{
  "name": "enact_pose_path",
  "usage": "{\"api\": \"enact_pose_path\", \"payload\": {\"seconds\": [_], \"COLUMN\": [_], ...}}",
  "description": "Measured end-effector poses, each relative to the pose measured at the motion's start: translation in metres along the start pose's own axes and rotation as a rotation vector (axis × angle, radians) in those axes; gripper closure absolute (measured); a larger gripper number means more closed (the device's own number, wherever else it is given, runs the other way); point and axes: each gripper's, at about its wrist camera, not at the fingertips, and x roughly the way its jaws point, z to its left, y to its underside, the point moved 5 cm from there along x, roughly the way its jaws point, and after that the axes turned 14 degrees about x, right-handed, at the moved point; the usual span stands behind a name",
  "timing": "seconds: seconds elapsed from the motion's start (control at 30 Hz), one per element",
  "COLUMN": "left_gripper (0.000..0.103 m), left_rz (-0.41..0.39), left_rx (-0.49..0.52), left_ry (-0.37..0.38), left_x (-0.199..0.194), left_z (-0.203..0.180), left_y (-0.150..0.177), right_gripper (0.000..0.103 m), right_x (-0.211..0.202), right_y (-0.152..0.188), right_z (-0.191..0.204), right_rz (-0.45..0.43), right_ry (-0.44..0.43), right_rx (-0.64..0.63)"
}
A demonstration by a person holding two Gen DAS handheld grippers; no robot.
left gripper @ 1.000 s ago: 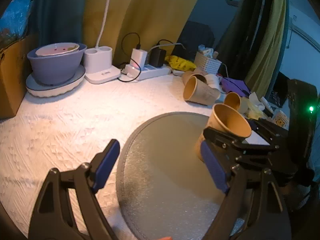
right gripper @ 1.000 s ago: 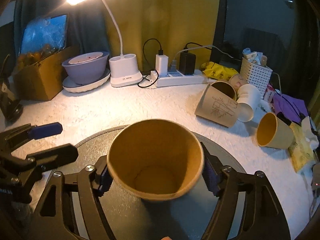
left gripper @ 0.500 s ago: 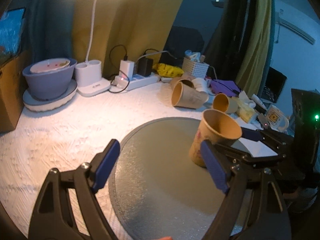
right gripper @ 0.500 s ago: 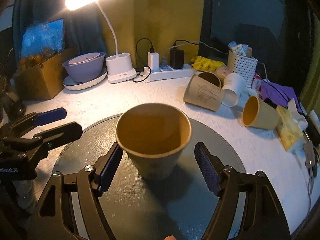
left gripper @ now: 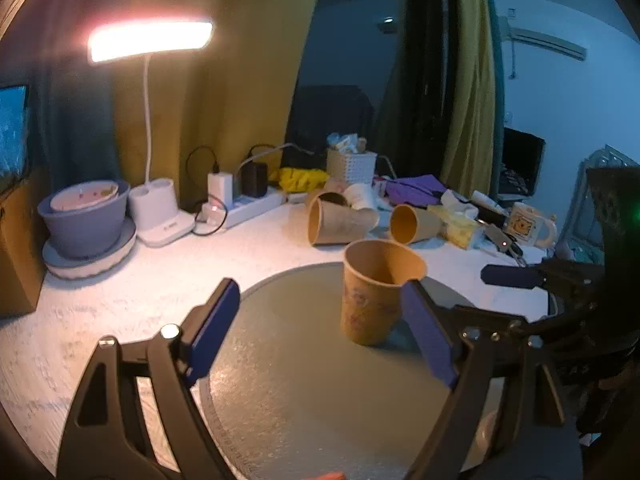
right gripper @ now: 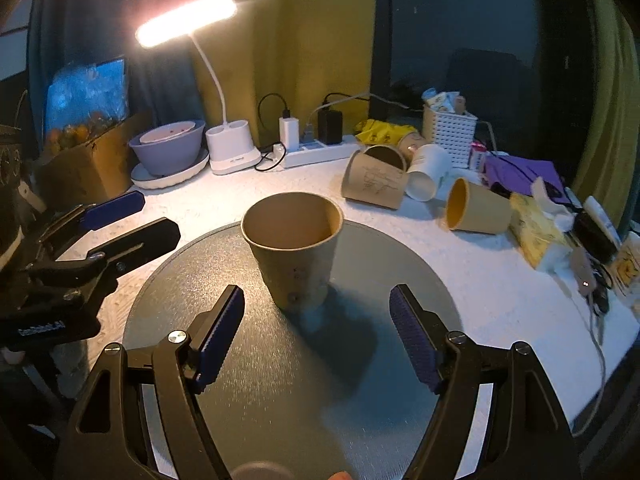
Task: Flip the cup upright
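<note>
A brown paper cup (right gripper: 294,250) stands upright, mouth up, on the round grey mat (right gripper: 260,380). It also shows in the left wrist view (left gripper: 374,290) on the mat (left gripper: 312,392). My right gripper (right gripper: 318,336) is open and empty, pulled back a little from the cup. My left gripper (left gripper: 320,332) is open and empty, with the cup just beyond its right finger. The left gripper shows at the left of the right wrist view (right gripper: 120,220); the right gripper shows at the right of the left wrist view (left gripper: 516,276).
Several paper cups lie on their sides behind the mat (right gripper: 376,184) (right gripper: 476,208) (right gripper: 426,172). A desk lamp (right gripper: 232,148), a power strip (right gripper: 320,150), a purple bowl (right gripper: 168,150), a white basket (right gripper: 450,130) and a cardboard box (right gripper: 84,160) line the back. Clutter lies at the right edge (right gripper: 560,224).
My right gripper opened, let go of the cup and drew back. The cup now stands alone on the mat. My left gripper also rose and pulled back.
</note>
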Motion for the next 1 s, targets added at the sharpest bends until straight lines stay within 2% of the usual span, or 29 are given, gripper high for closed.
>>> {"api": "enact_pose_path", "payload": {"seconds": [0.23, 0.3, 0.33, 0.37, 0.57, 0.83, 1.0], "left_gripper": [0.019, 0.015, 0.008, 0.005, 0.005, 0.005, 0.005], "left_rz": [-0.057, -0.073, -0.072, -0.072, -0.072, -0.139, -0.161], "left_rx": [0.024, 0.027, 0.026, 0.023, 0.022, 0.005, 0.021], "left_ry": [0.013, 0.012, 0.023, 0.040, 0.065, -0.017, -0.079], "left_x": [-0.018, -0.025, -0.028, -0.030, -0.051, -0.088, -0.098], "left_z": [-0.008, -0.012, -0.014, -0.016, -0.030, -0.028, -0.029], "left_y": [-0.011, -0.017, -0.021, -0.024, -0.047, -0.080, -0.092], "right_gripper": [0.025, 0.025, 0.025, 0.025, 0.025, 0.025, 0.025], "right_x": [-0.033, -0.042, -0.048, -0.052, -0.089, -0.128, -0.142], "right_y": [-0.006, -0.010, -0.013, -0.015, -0.030, -0.045, -0.051], "right_z": [-0.004, -0.006, -0.006, -0.006, -0.003, -0.005, -0.006], "right_rz": [-0.059, -0.077, -0.089, -0.098, -0.179, -0.259, -0.289], "right_ry": [0.010, 0.011, 0.014, 0.015, 0.018, 0.035, 0.042], "right_rx": [0.022, 0.027, 0.029, 0.030, 0.029, 0.026, 0.032]}}
